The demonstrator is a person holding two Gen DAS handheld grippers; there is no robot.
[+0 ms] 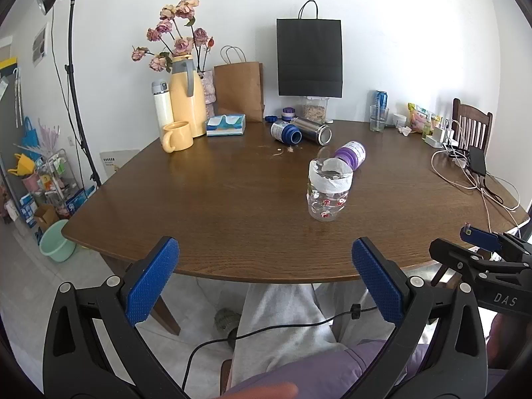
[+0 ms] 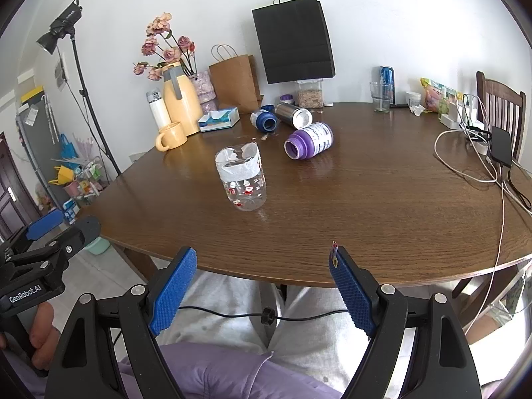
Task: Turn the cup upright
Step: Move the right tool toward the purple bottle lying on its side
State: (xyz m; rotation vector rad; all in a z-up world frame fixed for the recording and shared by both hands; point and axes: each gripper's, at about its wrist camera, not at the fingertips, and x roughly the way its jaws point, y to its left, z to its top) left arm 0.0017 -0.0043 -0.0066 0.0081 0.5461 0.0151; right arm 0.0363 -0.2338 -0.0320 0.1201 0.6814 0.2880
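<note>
Wooden counter (image 1: pixel 206 199) is bearing an upright clear cup (image 1: pixel 328 190); both hand-held grippers, left (image 1: pixel 266 277) marked "GenRobot.AI", right (image 2: pixel 262 286) "DAS", are hovering wide open, empty.

Both wrist views face the table (image 1: pixel 232 199) from its near edge.

Purple bottle (image 2: pixel 309 140) on its side, yellow mug (image 1: pixel 178 136) — black bag (image 1: pixel 310 57)

We are in a home dining room: a wooden table (image 1: pixel 206 199) with a flask (image 1: pixel 185 99), dried roses (image 1: pixel 176 36), paper bags (image 1: pixel 239 89) and a dining chair (image 1: pixel 472 123).
</note>
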